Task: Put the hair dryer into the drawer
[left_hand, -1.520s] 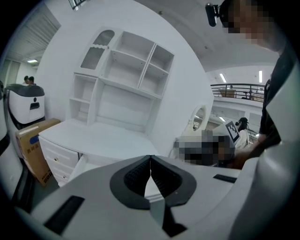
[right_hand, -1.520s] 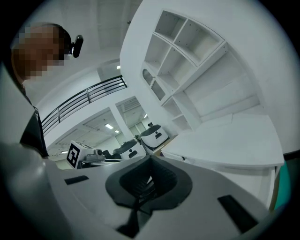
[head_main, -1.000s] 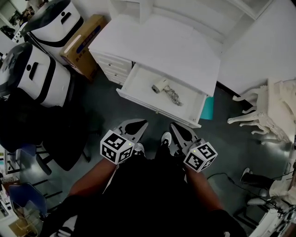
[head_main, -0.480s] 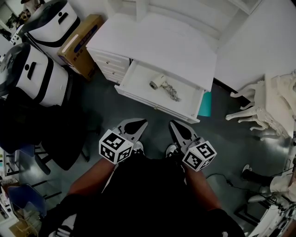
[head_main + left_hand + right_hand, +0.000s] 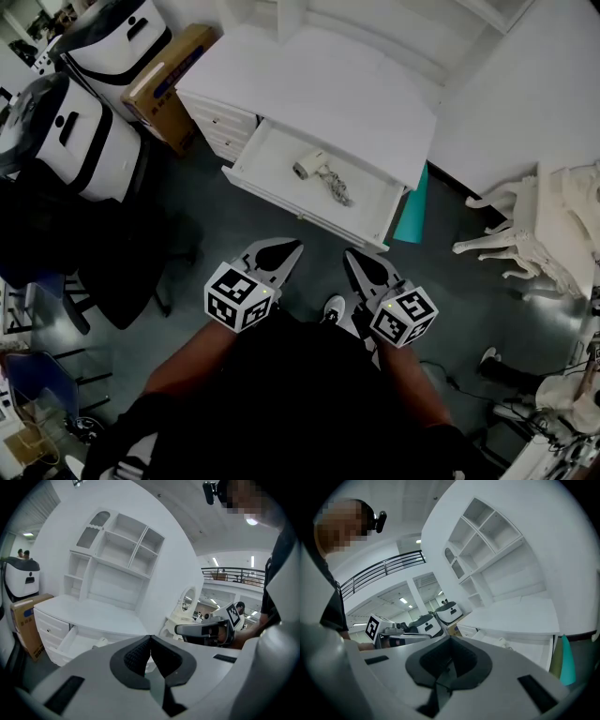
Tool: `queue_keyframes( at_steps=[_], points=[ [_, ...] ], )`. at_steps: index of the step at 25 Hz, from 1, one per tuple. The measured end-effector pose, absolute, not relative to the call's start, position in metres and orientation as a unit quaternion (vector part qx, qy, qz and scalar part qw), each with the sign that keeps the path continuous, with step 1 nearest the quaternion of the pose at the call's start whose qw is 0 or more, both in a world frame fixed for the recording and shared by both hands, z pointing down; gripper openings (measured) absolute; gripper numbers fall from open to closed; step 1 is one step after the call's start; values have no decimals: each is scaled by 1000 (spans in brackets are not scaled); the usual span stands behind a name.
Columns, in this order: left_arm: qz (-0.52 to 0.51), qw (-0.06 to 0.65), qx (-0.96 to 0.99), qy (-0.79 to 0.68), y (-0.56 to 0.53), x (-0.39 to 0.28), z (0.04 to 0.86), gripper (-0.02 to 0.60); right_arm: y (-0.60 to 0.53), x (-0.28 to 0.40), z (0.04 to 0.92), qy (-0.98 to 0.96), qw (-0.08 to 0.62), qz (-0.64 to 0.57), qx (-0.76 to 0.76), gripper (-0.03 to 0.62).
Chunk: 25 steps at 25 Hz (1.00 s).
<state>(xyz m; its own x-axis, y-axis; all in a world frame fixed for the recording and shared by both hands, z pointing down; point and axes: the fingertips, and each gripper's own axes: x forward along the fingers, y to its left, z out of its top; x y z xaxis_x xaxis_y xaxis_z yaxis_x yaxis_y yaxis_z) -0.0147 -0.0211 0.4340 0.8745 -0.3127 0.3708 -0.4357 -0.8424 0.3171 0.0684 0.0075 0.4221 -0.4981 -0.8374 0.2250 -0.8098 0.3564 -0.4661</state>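
Left hand-held gripper (image 5: pixel 284 250) and right hand-held gripper (image 5: pixel 360 266): both closed, empty, short of the drawer (image 5: pixel 281 202). Dryer (image 5: pixel 309 167) lies inside the open drawer, cord (image 5: pixel 337 187) loose beside it. Risk: cord pinched if the drawer is pushed shut.

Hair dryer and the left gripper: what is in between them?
In the head view, only the front wall of the open drawer and a strip of dark floor lie between the hair dryer and the left gripper.
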Motion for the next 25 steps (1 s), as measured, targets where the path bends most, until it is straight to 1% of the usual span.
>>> queue_keyframes(
  at_steps=[5, 9, 25],
  points=[
    [158, 193, 949, -194, -14, 9, 433, 11, 6, 88, 415, 834, 9, -234, -500, 26],
    [163, 187, 951, -188, -11, 20, 433, 9, 6, 98, 416, 831, 9, -232, -505, 26],
    [170, 173, 953, -181, -18, 21, 428, 9, 5, 97, 418, 830, 3, -236, -506, 25]
  ],
)
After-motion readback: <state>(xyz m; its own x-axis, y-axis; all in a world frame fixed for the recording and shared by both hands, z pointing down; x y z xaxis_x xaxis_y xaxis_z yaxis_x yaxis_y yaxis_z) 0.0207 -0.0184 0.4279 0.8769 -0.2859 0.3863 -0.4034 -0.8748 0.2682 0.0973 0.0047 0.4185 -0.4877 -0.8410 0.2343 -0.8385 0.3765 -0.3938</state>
